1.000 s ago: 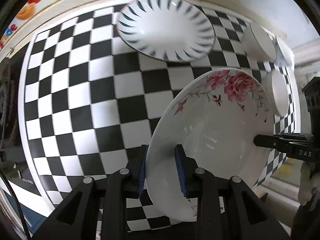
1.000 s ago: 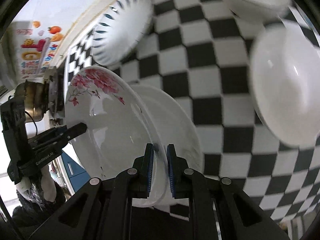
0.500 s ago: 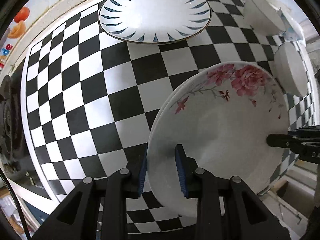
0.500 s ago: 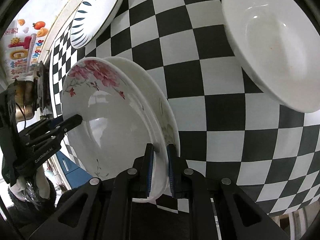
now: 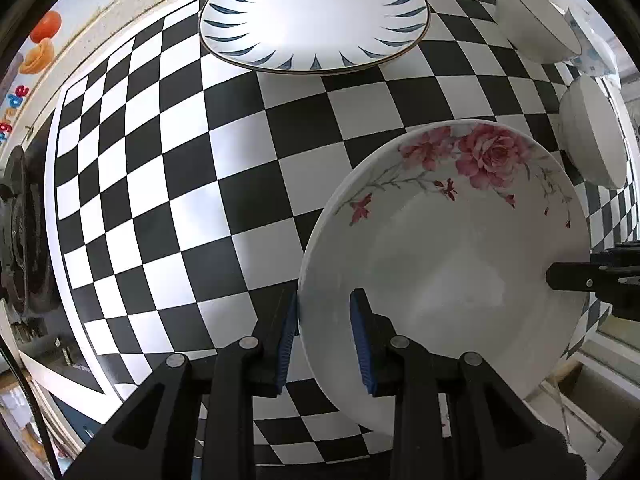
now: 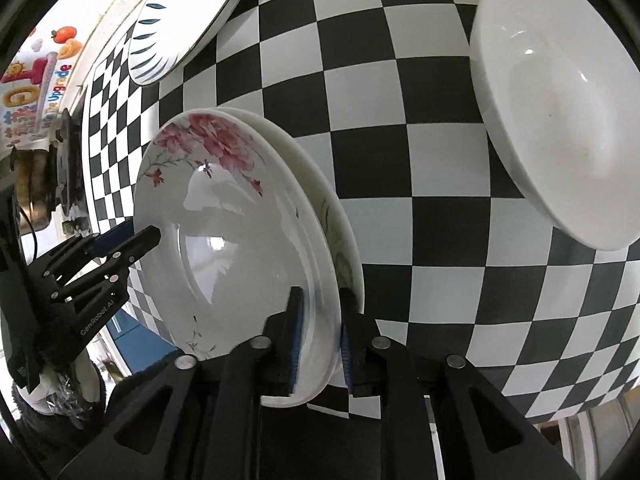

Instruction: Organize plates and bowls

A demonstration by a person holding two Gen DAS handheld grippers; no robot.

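A white plate with pink roses [image 5: 452,240] lies on a second white plate [image 6: 340,240] on the checkered cloth. My left gripper [image 5: 324,332] straddles its near rim, jaws a little apart around the edge. My right gripper [image 6: 320,328] grips the opposite rim of the rose plate [image 6: 240,232], jaws close on it. Each gripper shows in the other's view: the right one in the left wrist view [image 5: 580,276], the left one in the right wrist view [image 6: 124,244]. A blue-leaf patterned plate [image 5: 316,16] lies at the far side, also in the right wrist view [image 6: 188,24].
The black-and-white checkered cloth [image 5: 180,184] covers the counter. Two white bowls [image 5: 536,20] [image 5: 592,132] stand at the right; one fills the right wrist view's right side [image 6: 552,128]. A stove [image 5: 24,232] is at the left. The counter edge drops off near me.
The rose plate came down from a tilt and now rests on the second white plate. Both grippers moved forward with it; the blue-leaf plate looks nearer.
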